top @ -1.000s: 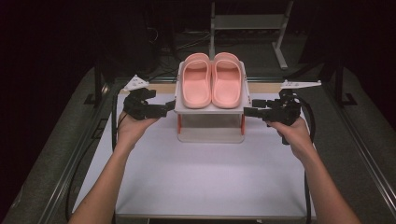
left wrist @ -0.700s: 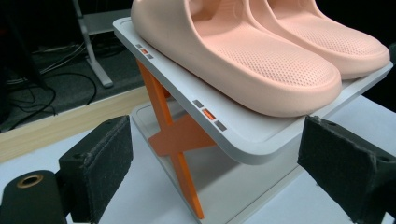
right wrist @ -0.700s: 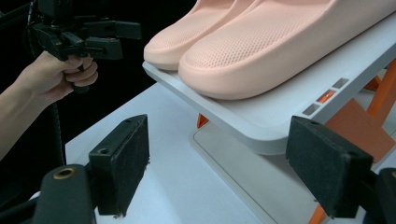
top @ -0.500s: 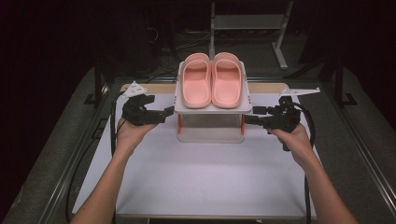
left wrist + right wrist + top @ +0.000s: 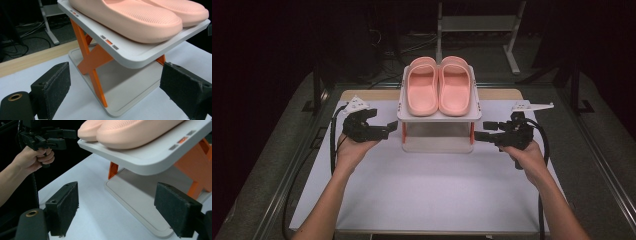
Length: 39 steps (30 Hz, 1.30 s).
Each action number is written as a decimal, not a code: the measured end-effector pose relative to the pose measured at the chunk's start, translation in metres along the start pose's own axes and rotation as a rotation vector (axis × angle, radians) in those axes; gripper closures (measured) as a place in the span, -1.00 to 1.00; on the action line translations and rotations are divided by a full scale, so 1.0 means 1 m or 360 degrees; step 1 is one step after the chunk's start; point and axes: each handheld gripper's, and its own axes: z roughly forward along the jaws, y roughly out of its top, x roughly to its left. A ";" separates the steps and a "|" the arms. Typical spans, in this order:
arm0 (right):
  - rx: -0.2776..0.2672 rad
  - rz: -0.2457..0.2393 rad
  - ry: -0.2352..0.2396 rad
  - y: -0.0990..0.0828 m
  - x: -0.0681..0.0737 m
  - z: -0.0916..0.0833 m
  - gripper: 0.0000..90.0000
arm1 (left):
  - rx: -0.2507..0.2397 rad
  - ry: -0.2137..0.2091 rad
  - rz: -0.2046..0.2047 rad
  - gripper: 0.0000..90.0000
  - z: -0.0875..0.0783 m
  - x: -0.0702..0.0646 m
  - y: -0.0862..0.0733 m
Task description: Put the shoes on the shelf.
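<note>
A pair of pink slippers (image 5: 439,86) lies side by side on the top shelf of a small white rack (image 5: 439,116) with orange cross legs (image 5: 92,62), at the table's far middle. My left gripper (image 5: 391,128) is just left of the rack at shelf height, open, nothing between its pads (image 5: 53,86). My right gripper (image 5: 479,132) is just right of the rack, open too, its pads (image 5: 62,207) empty. In the right gripper view the rack's top shelf (image 5: 150,157) and the slippers (image 5: 130,128) loom close, with the left gripper (image 5: 71,137) beyond.
The rack stands on a white mat (image 5: 427,185) over a wooden table (image 5: 362,94). A grey metal stand (image 5: 477,22) is behind the table in the dark. Cables (image 5: 332,145) trail from both grippers. Bare mat lies in front of the rack.
Both grippers have drawn back from the rack's sides and dropped slightly toward the person. Both now stand open beside it.
</note>
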 end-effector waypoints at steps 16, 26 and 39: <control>0.0008 0.0035 0.0000 -0.024 -0.002 -0.003 -0.59 | -0.0010 0.0000 -0.0027 -0.80 -0.005 -0.003 -0.020; 0.0011 0.0052 0.0010 -0.035 -0.002 -0.007 -0.59 | -0.0002 0.0001 -0.0047 -0.81 -0.006 -0.005 -0.031; 0.0009 0.0088 0.0022 -0.053 -0.004 -0.011 -0.59 | 0.0011 0.0002 -0.0073 -0.81 -0.009 -0.006 -0.048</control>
